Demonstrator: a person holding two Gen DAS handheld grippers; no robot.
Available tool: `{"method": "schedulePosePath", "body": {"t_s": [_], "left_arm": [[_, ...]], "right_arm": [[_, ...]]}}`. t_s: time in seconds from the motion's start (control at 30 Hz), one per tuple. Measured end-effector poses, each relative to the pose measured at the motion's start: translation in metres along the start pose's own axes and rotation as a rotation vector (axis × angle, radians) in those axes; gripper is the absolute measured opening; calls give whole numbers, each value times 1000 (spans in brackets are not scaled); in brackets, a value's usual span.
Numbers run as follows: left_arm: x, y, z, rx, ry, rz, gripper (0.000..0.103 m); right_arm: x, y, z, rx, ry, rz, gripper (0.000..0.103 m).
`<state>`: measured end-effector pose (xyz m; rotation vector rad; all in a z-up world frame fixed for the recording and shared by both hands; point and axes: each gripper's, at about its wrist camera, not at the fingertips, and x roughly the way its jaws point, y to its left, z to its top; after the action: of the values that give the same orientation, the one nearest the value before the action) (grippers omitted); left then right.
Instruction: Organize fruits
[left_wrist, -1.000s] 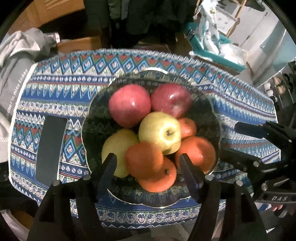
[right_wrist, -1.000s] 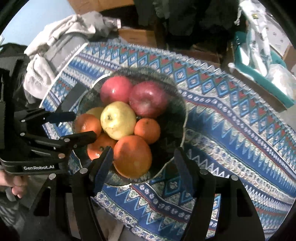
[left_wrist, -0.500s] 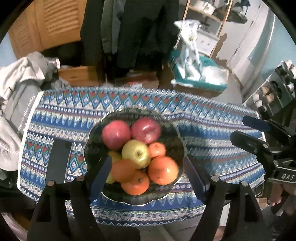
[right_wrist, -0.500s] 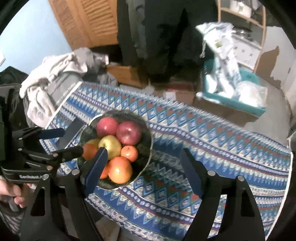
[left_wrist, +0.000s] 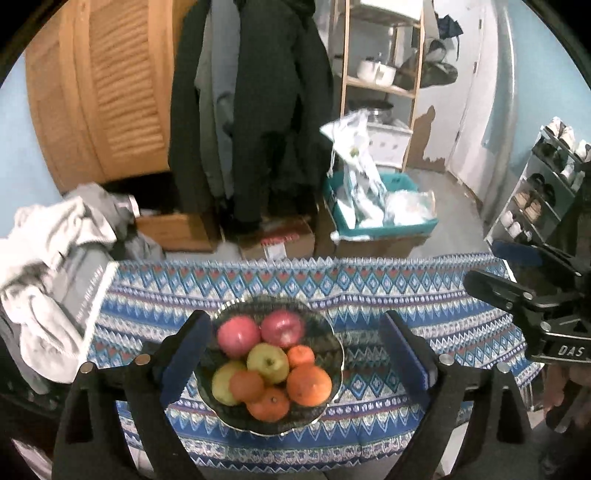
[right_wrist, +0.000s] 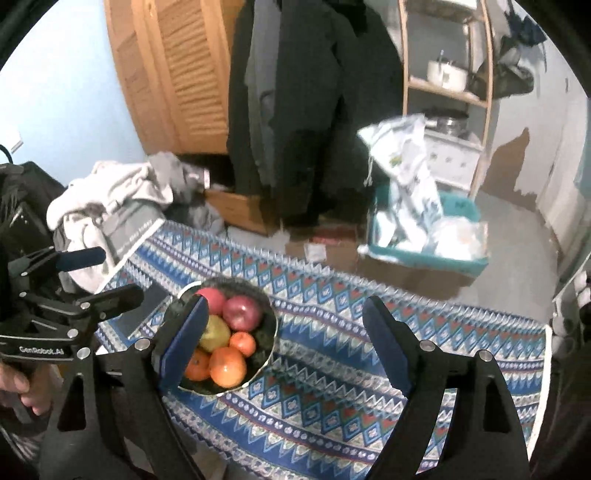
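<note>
**Piled fruit could roll if a gripper came in carelessly**

The left gripper (left_wrist: 291, 354) hung above the near edge of the table with its jaws spread wide and nothing between them. The right gripper (right_wrist: 284, 339) was likewise wide apart and empty, held off to the right over the patterned cloth (right_wrist: 332, 369).

Below them, the bowl (left_wrist: 334, 343) sat near the table's front edge, heaped with fruit: oranges (left_wrist: 308, 384) at the front, yellow apples (left_wrist: 267, 362) in the middle, red apples (left_wrist: 238, 336) at the back, all touching one another. That heap seemed the main risk: pulling a lower piece, or nudging the bowl's rim with a finger, would likely send a round fruit rolling off the cloth to the floor.

Further left, a dark flat object (right_wrist: 142, 312) lay beside the bowl, and a pile of clothes (left_wrist: 55, 266) crowded the table's end, leaving little room there.
</note>
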<state>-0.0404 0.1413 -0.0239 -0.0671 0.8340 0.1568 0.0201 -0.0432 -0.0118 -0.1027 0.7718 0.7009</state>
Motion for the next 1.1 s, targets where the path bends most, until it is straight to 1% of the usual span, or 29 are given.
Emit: {"method": "schedulePosePath", "body": {"t_s": [0.07, 0.17, 0.23, 0.3, 0.4, 0.53, 0.7, 0.9, 1.1], "left_arm": [[-9, -4, 3, 7, -32, 11, 100], [-21, -9, 6, 16, -78, 27, 101], [-27, -13, 7, 15, -104, 44, 102], [-31, -17, 7, 21, -123, 57, 102], [-34, -23, 9, 33, -141, 80, 102], [-39, -30, 10, 42, -155, 92, 102], [-43, -38, 11, 58, -161, 94, 102], [-46, -46, 11, 62, -157, 73, 102], [-47, -50, 10, 71, -157, 69, 102]], "right_arm": [[-13, -1, 2, -5, -31, -5, 85], [-30, -2, 5, -9, -76, -10, 85], [-41, -4, 5, -17, -113, -29, 85], [-50, -6, 5, -27, -146, -54, 85], [-59, -11, 5, -22, -167, -62, 85], [-65, -19, 3, 3, -180, -60, 85], [-64, -24, 1, 11, -176, -68, 85], [-67, -25, 1, 5, -182, -74, 85], [-67, -22, 3, 1, -189, -80, 85]]}}
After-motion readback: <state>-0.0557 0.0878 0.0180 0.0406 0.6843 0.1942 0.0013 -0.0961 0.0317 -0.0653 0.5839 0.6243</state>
